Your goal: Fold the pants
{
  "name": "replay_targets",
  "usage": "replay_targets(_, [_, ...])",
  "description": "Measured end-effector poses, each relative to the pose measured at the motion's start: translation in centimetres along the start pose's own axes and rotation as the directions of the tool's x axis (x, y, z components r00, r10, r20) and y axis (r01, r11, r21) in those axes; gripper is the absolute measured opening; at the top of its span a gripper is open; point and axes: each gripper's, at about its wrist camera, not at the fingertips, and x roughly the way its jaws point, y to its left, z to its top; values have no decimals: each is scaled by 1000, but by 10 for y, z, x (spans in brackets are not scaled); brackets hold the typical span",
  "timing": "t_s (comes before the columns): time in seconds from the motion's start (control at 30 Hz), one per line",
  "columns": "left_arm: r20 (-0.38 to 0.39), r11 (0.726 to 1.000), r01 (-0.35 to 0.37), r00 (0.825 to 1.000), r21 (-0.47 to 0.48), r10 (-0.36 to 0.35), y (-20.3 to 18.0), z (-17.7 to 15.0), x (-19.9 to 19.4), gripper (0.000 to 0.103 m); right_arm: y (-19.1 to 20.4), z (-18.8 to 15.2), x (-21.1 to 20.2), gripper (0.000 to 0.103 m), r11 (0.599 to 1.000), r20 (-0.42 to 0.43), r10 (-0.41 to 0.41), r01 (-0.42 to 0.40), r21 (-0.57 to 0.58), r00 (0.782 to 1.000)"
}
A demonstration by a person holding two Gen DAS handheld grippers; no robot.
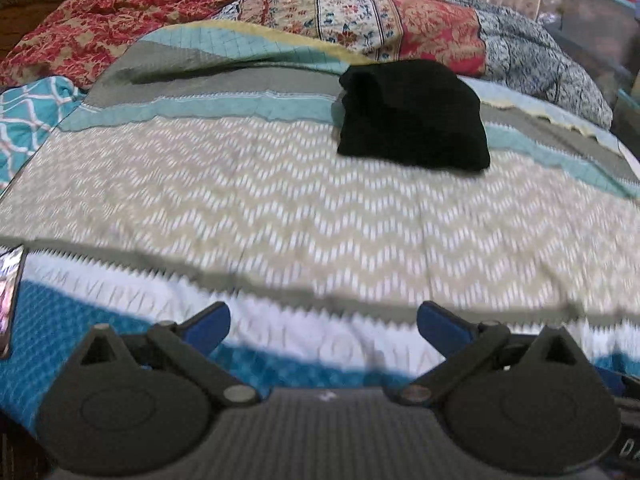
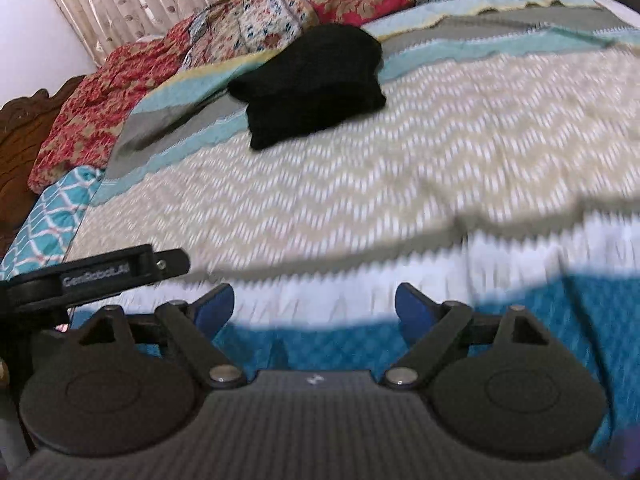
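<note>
Though blurred, pants (image 1: 414, 116) folded, claws apart.

The wide chevron-patterned stretch of the bed (image 1: 280, 200) lies flat and bare, open room between the near edge and the folded black pants (image 1: 412, 116), the one raised thing on the spread. To the left of the pants the grey and teal bands run clear toward the rumpled floral quilt (image 1: 120, 20), which piles up along the far side like a low wall. A phone (image 1: 10, 300) stands at the near left edge. In the right wrist view the left hand-held gripper (image 2: 100, 272) juts in at the left.
</note>
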Motion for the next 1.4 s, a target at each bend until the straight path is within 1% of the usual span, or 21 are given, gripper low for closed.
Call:
replay_targets(0.13, [3, 1000, -10, 1000, 13, 9, 1, -18, -18, 103, 4, -19, -11, 90, 1000, -21, 4, -4, -6, 1000])
replay_targets(0.23, [-2, 1000, -24, 1000, 16, 24, 2, -26, -26, 103, 9, -28, -19, 90, 1000, -15, 5, -5, 2, 1000])
replay_targets(0.33, [-16, 1000, -6, 1000, 26, 6, 3, -34, -31, 103, 14, -33, -24, 90, 1000, 0, 5, -5, 14, 1000])
replay_targets(0.43, [-32, 999, -15, 999, 35, 17, 3, -41, -34, 103, 13, -38, -26, 90, 1000, 3, 1, -1, 27, 1000])
replay_targets(0.57, [-52, 997, -37, 998, 61, 40, 3, -43, -34, 103, 12, -44, -26, 90, 999, -14, 0, 1, 42, 1000])
replay_targets(0.73, [-6, 994, -68, 998, 82, 69, 3, -47, -41, 103, 12, -47, -25, 90, 999, -29, -2, 3, 52, 1000])
replay_targets(0.87, [5, 990, -84, 996, 111, 84, 3, -47, -41, 103, 12, -48, -24, 90, 999, -30, 1, 1, 53, 1000])
replay_targets(1.0, [-5, 987, -96, 995, 132, 97, 3, -51, -38, 103, 10, -49, -24, 90, 998, -40, 3, 0, 61, 999])
replay_targets(1.1, [-34, 989, -75, 996, 127, 80, 3, -54, -35, 103, 10, -50, -24, 90, 998, -43, 0, 3, 68, 999])
replay_targets(1.17, [-52, 991, -59, 997, 120, 65, 3, -56, -33, 103, 9, -50, -26, 90, 998, -36, -4, 7, 68, 999])
replay_targets(1.23, [-54, 992, -56, 997, 117, 62, 2, -56, -34, 103, 10, -50, -28, 90, 998, -16, -19, 20, 60, 1000])
replay_targets(1.4, [-13, 992, -66, 998, 107, 68, 2, -53, -42, 103, 15, -49, -37, 90, 998, 56, -63, 63, 16, 996])
